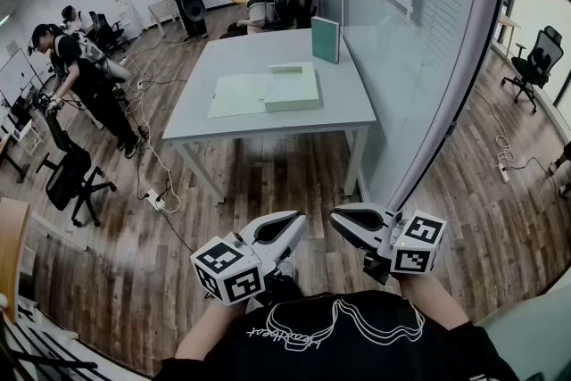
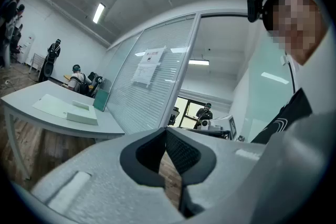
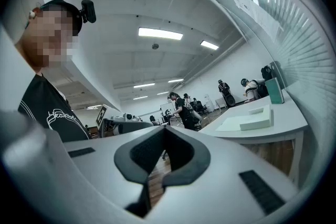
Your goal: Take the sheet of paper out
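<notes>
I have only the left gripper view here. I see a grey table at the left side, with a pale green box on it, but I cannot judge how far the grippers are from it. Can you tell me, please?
Observer: Far. In the head view the left gripper and the right gripper are both held close to the person's body, and a stretch of wooden floor lies between them and the table.
Operator: Thank you. My jaws look closed. How are the right ones?
Observer: The right gripper view shows them closed too, with nothing between them.
</notes>
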{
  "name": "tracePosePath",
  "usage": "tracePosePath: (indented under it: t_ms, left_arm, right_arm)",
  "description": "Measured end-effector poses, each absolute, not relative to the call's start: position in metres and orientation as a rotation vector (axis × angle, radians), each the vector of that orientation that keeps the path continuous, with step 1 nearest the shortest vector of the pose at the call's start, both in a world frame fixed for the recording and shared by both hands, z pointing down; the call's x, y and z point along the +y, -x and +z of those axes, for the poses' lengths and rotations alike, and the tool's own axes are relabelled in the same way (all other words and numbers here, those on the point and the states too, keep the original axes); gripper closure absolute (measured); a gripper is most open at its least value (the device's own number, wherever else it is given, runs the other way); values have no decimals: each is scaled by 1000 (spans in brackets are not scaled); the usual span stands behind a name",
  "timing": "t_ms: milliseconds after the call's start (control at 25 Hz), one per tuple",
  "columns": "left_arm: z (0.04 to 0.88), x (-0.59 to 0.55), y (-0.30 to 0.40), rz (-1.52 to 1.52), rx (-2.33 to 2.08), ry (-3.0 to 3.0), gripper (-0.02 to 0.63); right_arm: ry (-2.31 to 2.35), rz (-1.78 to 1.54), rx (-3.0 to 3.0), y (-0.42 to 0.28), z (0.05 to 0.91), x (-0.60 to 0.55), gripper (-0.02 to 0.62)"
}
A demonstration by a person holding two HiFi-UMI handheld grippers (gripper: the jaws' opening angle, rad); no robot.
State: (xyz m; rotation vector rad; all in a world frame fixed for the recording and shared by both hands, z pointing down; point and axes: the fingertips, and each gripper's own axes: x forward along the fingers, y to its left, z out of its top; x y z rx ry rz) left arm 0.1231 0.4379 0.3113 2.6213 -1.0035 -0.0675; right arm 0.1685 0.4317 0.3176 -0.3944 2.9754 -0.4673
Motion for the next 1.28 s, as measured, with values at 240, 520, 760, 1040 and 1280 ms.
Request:
tracePosePath:
  t_ms: [240,520,760,1040,1280]
  left_arm:
    - [319,456,-117,-55,-1022,-2637,594]
    - [303,444,-124,-31,-1051,-2624,594]
    - [312,433,-114,-21,-1082,-2585,594]
    - [327,415,-97,-28,-1092,-2553,594]
    - [339,370,-86,-15,-1058,-2549,594]
  right_arm:
    - [359,-436,2983,-158,325,450,586]
    - [330,-437,2987,-166,307,437,586]
    - [299,-457,2989,-160,311,425,586]
    - [294,-488,2980,-145,323,402,586]
    - [320,-515,2982,-133,335,357,586]
